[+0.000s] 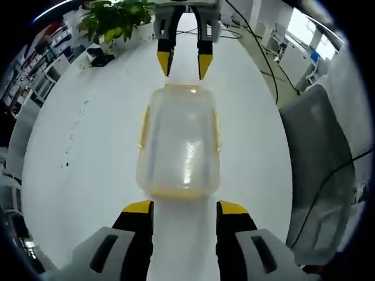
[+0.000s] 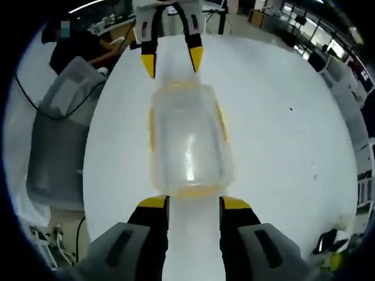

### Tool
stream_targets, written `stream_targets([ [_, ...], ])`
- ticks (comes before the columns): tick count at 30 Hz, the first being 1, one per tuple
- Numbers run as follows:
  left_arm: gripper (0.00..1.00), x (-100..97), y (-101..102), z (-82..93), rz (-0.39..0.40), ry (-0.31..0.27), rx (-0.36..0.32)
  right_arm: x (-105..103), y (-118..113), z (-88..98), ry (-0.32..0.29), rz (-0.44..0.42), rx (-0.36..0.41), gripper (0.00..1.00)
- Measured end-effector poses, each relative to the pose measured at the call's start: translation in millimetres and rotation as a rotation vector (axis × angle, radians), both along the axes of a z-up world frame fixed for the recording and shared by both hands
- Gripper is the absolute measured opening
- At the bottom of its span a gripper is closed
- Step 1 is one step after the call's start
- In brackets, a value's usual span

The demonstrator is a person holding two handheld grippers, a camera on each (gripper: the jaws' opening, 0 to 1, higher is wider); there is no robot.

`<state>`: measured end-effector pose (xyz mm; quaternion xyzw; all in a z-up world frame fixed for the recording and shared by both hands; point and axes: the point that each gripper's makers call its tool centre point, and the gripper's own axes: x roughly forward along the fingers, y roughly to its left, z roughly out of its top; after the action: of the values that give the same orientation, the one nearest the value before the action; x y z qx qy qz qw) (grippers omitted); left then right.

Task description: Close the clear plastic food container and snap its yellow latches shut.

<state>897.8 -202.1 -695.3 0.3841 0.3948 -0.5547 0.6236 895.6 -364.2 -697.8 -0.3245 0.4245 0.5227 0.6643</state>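
The white worktop (image 1: 88, 152) is bare and slick around the box (image 1: 179, 143), which lies lengthwise between the two tongs, lid apparently on. Pushed from one end alone, it could skid away. A grey chair (image 1: 319, 170) stands beside the worktop. The left tongs (image 1: 183, 209) and right tongs (image 2: 193, 203) face each other across the box, both spread wide and holding nothing. The yellow latches (image 1: 142, 126) are thin; off-centre pressure might slip off or leave one unsnapped.

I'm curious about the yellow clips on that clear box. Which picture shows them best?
The left gripper view: the container looks sharper, with yellow latches distinct along both long sides. In the right gripper view the container is blurrier, its latches smeared yellow streaks.
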Motion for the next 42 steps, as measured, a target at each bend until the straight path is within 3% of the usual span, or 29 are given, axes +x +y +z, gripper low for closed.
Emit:
stream_targets([
  [3, 0.35, 2.6, -0.4, 1.2, 0.098, -0.02, -0.014, 2.8, 0.2, -0.6, -0.008, -0.073, 0.025, 0.3],
  [9, 0.34, -3.4, -7.0, 0.2, 0.215, 0.017, -0.066, 2.0, 4.5, -5.1, -0.013, -0.152, 0.065, 0.3],
  [12, 0.33, -0.3, -5.7, -1.1, 0.282, 0.016, -0.085, 3.4, 13.0, -2.8, -0.019, -0.213, 0.122, 0.29],
  [19, 0.31, 5.3, 2.1, -7.4, 0.409, -0.005, -0.101, 6.3, 18.9, -2.2, -0.031, -0.257, 0.165, 0.27],
  [25, 0.3, 5.6, 2.0, -11.6, 0.562, 0.03, -0.174, 10.3, 17.7, -4.1, -0.027, -0.355, 0.221, 0.26],
  [30, 0.27, 4.2, 3.3, -13.7, 0.606, 0.02, -0.191, 7.6, 12.4, -8.9, -0.014, -0.411, 0.24, 0.26],
  [35, 0.25, 4.9, -2.7, -13.4, 0.685, 0.049, -0.259, 5.0, 9.8, -10.6, 0.008, -0.474, 0.276, 0.26],
  [42, 0.24, 3.9, -5.7, -14.6, 0.739, 0.069, -0.291, -1.0, 9.8, -12.7, 0.04, -0.545, 0.325, 0.25],
])
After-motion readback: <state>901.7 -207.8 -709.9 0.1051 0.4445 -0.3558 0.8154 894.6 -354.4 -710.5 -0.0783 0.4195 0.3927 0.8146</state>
